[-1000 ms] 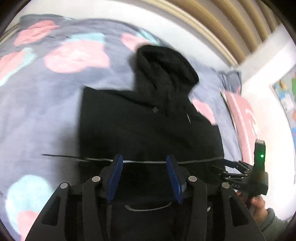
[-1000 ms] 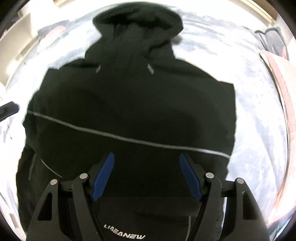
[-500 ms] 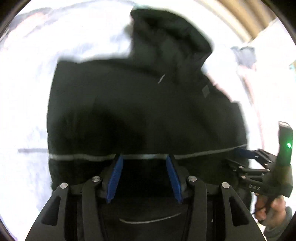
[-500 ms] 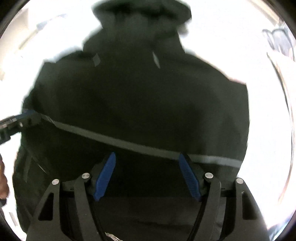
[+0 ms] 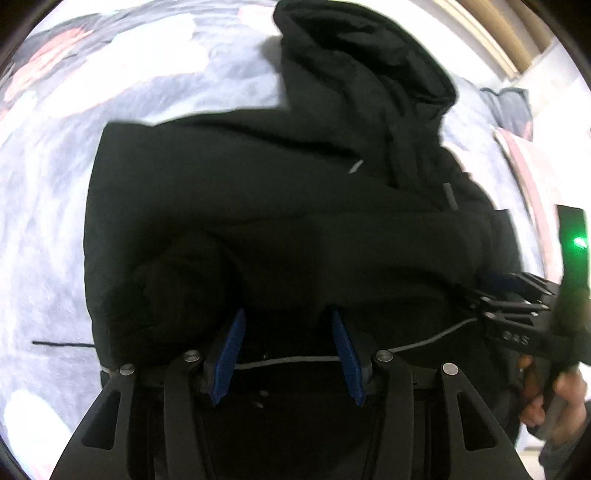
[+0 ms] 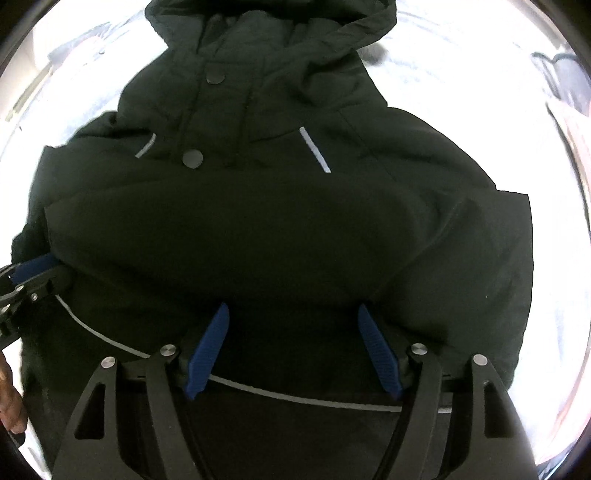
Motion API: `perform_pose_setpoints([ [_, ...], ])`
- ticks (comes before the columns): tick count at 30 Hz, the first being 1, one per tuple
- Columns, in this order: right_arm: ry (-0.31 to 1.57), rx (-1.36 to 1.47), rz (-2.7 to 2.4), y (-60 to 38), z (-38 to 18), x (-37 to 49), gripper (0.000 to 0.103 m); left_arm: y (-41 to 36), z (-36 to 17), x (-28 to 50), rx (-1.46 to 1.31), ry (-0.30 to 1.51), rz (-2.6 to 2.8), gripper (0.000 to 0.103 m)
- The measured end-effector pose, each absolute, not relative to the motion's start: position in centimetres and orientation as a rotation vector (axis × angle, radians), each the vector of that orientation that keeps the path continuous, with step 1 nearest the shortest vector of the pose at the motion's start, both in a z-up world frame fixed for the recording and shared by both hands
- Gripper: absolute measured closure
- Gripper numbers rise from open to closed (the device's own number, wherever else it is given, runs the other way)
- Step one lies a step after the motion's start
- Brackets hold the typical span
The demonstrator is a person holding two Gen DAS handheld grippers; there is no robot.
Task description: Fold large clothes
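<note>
Now the black jacket [image 6: 280, 206] lies flat on the bed [image 5: 48, 229], hood toward the far edge, and both the left gripper [image 5: 288, 354] and right gripper [image 6: 291, 347], jaws apart, should grab its bottom hem evenly before folding up.

- Black hooded jacket [image 6: 280, 221] lies flat, front up, on the floral bed cover [image 5: 48, 206].
- Hood [image 6: 273, 33] points to 12 o'clock.
- Two snap buttons down the placket; short reflective strips flank them.
- Thin reflective line crosses the lower part.
</note>
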State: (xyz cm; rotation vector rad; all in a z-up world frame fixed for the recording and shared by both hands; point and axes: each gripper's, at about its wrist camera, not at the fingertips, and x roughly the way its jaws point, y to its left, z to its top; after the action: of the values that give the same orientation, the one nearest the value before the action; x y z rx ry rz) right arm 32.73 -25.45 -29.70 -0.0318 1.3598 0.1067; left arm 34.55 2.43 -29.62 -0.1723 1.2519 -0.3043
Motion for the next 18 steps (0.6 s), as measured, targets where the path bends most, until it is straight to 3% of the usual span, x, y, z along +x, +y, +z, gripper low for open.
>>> perform_pose_setpoints([
  [4,1.241,0.058,0.149,-27.6,-24.5,34.8,0.030,3.1,-23.6,36.5,-0.190,1.083,-0.401,0.053],
  [8,1.114,0.144,0.107,-30.3,-20.7,39.8,0.030,4.1,-20.5,43.4,-0.169,0.980,-0.362,0.053],
  [12,1.046,0.162,0.031,-32.1,-19.9,46.0,0.030,4.3,-21.5,51.3,-0.248,0.968,-0.345,0.053],
  [18,1.104,0.247,0.009,-33.8,-23.0,52.2,0.030,2.7,-25.9,58.1,-0.311,1.048,-0.341,0.053],
])
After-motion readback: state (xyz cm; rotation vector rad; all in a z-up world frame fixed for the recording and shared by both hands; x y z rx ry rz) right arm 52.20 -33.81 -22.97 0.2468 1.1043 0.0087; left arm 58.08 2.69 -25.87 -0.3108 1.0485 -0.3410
